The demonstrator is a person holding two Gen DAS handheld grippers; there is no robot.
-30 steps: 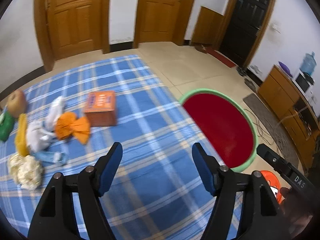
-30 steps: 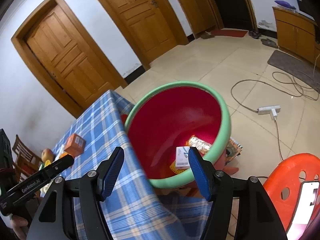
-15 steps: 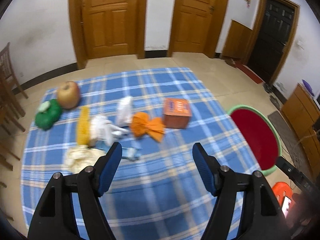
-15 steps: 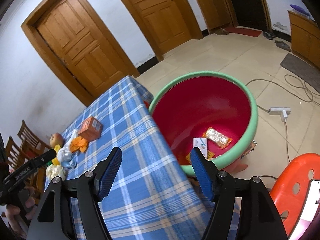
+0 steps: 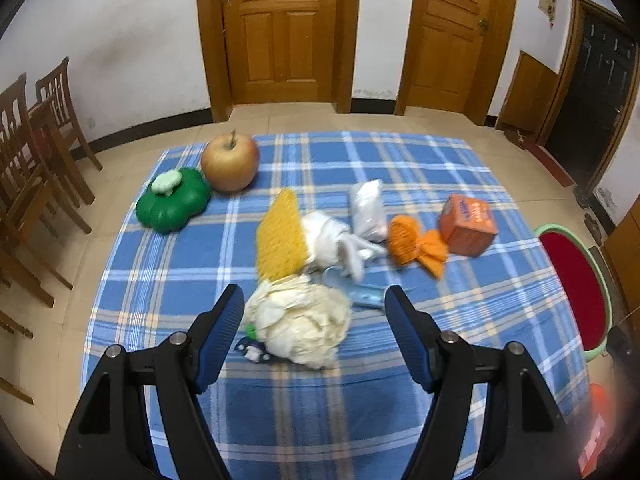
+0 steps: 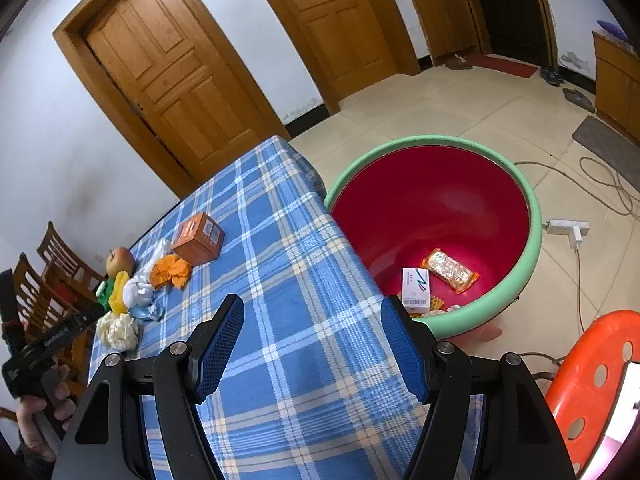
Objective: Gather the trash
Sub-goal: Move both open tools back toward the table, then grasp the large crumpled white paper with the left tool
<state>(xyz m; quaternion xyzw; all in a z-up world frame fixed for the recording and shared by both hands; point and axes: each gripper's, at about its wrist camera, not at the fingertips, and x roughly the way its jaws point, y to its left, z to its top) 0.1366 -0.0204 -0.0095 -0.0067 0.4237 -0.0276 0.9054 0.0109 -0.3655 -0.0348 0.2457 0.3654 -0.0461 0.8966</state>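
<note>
Left gripper (image 5: 314, 314) spread, empty — crumpled cream paper wad (image 5: 298, 326) between its fingers on blue plaid tablecloth (image 5: 400, 168). Right gripper (image 6: 310, 336) spread, empty, over cloth; red basin (image 6: 534, 216) beside table holds white box (image 6: 416, 286), snack packet (image 6: 450, 270).

both wrist views overlook one table (image 5: 460, 360) (left nearer).
</note>
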